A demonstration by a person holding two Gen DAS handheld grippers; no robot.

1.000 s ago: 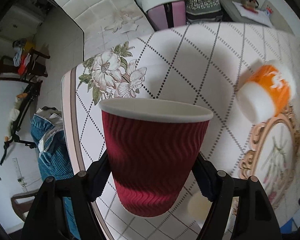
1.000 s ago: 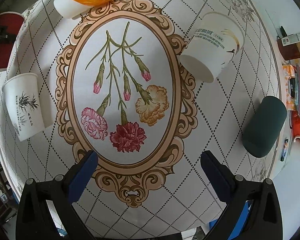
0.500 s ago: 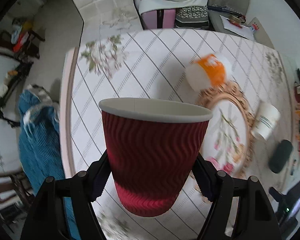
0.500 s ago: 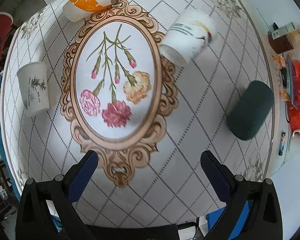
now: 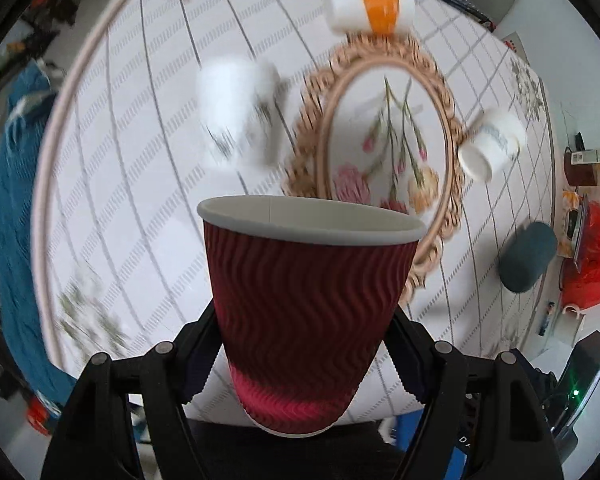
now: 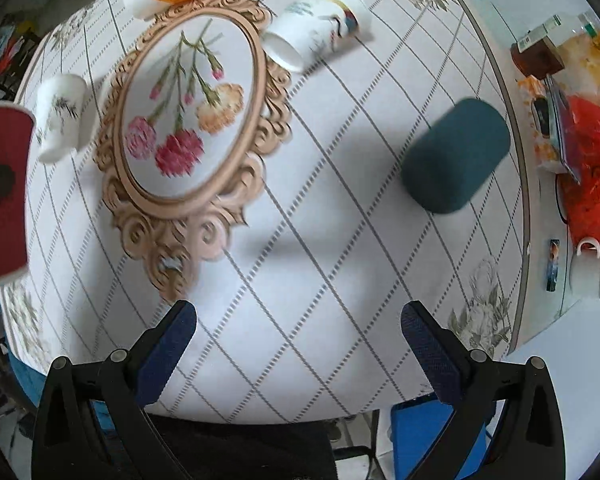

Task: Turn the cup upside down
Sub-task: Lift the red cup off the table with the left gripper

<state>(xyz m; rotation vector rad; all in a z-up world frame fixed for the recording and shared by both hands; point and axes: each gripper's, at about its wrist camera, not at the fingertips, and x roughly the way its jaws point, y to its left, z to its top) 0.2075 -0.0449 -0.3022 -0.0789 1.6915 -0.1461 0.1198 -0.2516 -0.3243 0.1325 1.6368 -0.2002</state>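
- Red, wavy-ribbed paper cup with a white rim (image 5: 308, 300) is clamped between the two fingers of the left gripper (image 5: 306, 354), mouth up and held clear above the table; it also shows at the left edge of the right wrist view (image 6: 2, 192).
- One right gripper (image 6: 298, 344) hangs over the tablecloth with its two blue-padded fingers wide apart, nothing between them.
- One white tablecloth with a dotted diamond grid (image 6: 320, 272) bears one oval gold-framed flower print (image 6: 188, 120).
- Four other cups are on the cloth: one orange-and-white cup on its side (image 5: 370, 8), one white cup with a bamboo print (image 6: 58, 116), one white cup with a coloured band lying on its side (image 6: 316, 24), and one dark teal cup (image 6: 456, 160) well apart from the rest.
- One red plastic bag (image 6: 588, 184) sits beyond the table's right edge.
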